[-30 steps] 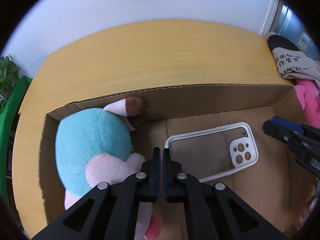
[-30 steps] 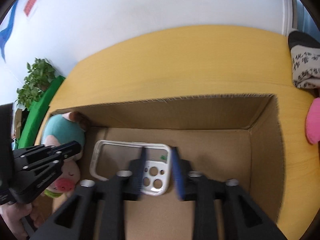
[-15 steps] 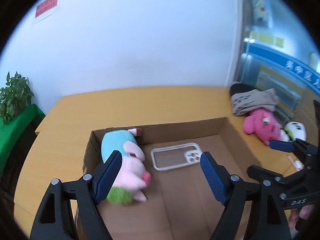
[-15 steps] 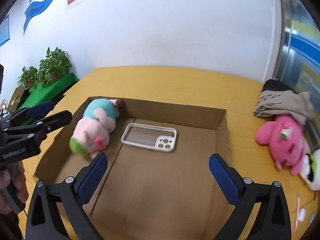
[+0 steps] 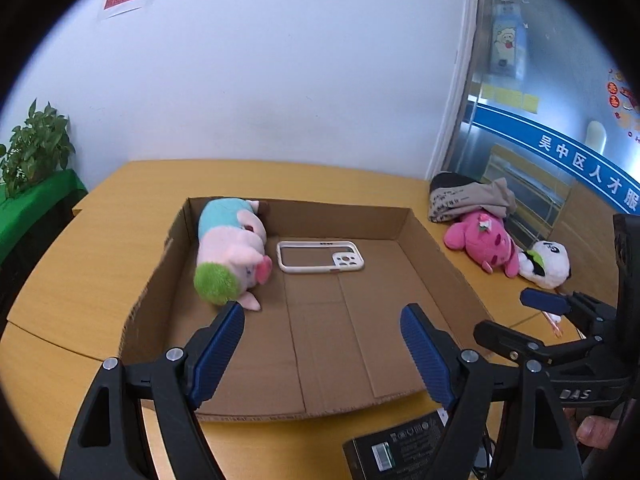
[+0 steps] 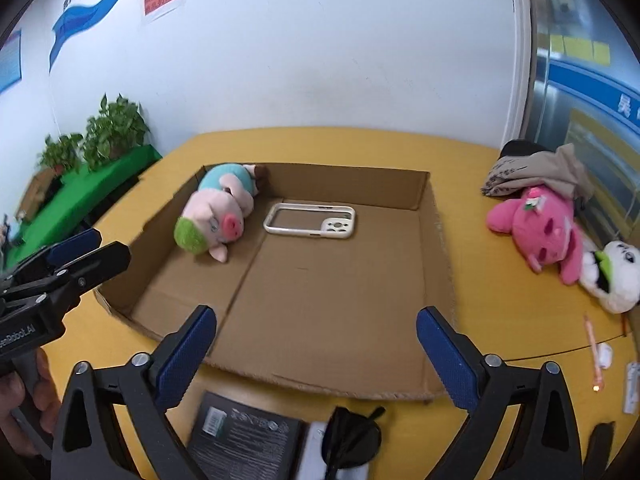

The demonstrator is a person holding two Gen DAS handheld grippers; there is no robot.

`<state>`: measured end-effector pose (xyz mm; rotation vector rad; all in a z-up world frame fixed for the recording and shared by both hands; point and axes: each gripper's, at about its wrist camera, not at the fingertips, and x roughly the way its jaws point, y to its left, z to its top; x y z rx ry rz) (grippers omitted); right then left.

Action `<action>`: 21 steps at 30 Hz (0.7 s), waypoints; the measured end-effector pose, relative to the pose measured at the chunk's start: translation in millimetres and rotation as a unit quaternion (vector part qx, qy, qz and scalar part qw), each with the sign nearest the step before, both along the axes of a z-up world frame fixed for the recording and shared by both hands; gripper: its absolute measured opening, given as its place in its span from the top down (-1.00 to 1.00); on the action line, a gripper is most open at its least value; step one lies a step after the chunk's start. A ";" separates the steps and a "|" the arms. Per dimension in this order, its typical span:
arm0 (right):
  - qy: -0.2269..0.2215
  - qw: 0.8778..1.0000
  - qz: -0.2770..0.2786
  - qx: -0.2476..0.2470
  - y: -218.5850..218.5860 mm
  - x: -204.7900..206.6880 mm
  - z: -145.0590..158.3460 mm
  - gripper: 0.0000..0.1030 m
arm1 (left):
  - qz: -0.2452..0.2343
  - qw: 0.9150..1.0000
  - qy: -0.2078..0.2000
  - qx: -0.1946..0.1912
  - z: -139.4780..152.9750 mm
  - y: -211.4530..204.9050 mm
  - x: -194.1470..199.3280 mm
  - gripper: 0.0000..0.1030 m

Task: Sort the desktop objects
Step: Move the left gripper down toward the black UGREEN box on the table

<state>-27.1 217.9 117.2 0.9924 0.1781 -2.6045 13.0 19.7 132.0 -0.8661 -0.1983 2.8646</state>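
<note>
A shallow cardboard box (image 5: 448, 264) (image 6: 436, 232) lies on the yellow table. Inside it, a pink pig plush with teal shirt and green cap (image 5: 232, 248) (image 6: 214, 212) lies at the left, and a white phone case (image 5: 320, 256) (image 6: 310, 221) lies at the back middle. My left gripper (image 5: 322, 332) is open and empty above the box's near edge. My right gripper (image 6: 316, 334) is open and empty above the near edge too. A black box (image 5: 394, 446) (image 6: 244, 434) lies on the table in front of the cardboard box.
A pink plush (image 5: 482, 240) (image 6: 540, 228), a white panda plush (image 5: 546, 264) (image 6: 614, 276) and a folded grey cloth (image 5: 468, 198) (image 6: 536, 172) lie right of the box. A pen (image 6: 592, 348) and black sunglasses (image 6: 352, 436) lie near the front. Plants (image 6: 104, 132) stand at the left.
Both grippers pulled back and up out of the box and opened wide. The pig plush and phone case stay in the box.
</note>
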 end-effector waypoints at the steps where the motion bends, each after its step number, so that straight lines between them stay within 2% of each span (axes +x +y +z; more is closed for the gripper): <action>1: 0.005 1.000 -0.003 0.010 -1.3 2.5 -1.3 -0.62 | -0.003 1.000 0.003 -0.001 -2.0 1.2 3.8 -0.48; 2: 0.007 1.000 -0.005 0.016 -1.9 5.8 -3.0 -0.35 | -0.006 1.000 0.002 -0.003 -3.7 2.3 6.7 -0.10; 3: 0.003 1.000 -0.004 0.015 -1.5 7.7 -5.2 0.23 | -0.010 1.000 -0.004 -0.003 -5.8 3.5 7.5 0.47; 4: -0.006 1.000 0.001 0.006 -0.1 10.2 -7.4 0.39 | -0.014 1.000 -0.012 0.000 -8.1 4.6 8.0 0.66; 5: -0.010 1.000 0.006 0.000 0.8 12.6 -9.2 0.39 | -0.020 1.000 -0.017 0.004 -10.1 5.1 8.9 0.78; 7: -0.011 1.000 0.014 0.000 0.3 18.3 -11.9 0.39 | -0.031 0.999 -0.014 0.007 -11.2 7.2 12.5 0.78; 8: -0.010 1.000 0.016 0.000 -0.4 21.3 -12.3 0.34 | -0.031 0.999 -0.009 0.003 -10.6 8.9 14.7 0.65; 9: -0.011 1.000 0.019 -0.001 -0.9 23.7 -12.7 0.02 | -0.029 1.000 -0.006 -0.001 -9.8 10.2 16.3 0.35; 10: -0.013 1.000 0.023 -0.002 -1.5 26.0 -13.0 -0.54 | -0.027 1.000 -0.005 -0.003 -8.8 11.4 17.6 0.10; 11: -0.013 1.000 0.025 -0.004 -2.0 28.4 -12.6 -0.76 | -0.024 1.000 -0.001 -0.003 -7.4 12.3 19.1 -0.47; 12: -0.006 1.000 0.025 -0.005 -1.9 31.2 -11.1 -0.94 | -0.020 1.000 0.006 -0.005 -5.9 13.1 21.5 -0.65; 14: 0.004 1.000 0.026 0.003 -3.3 36.8 -8.5 -0.94 | -0.018 1.000 0.014 -0.010 -4.3 15.1 24.8 -0.65; 21: -0.004 1.000 0.030 -0.001 -1.1 38.4 -12.0 -0.94 | -0.022 1.000 0.002 -0.018 -10.4 19.4 26.1 -0.65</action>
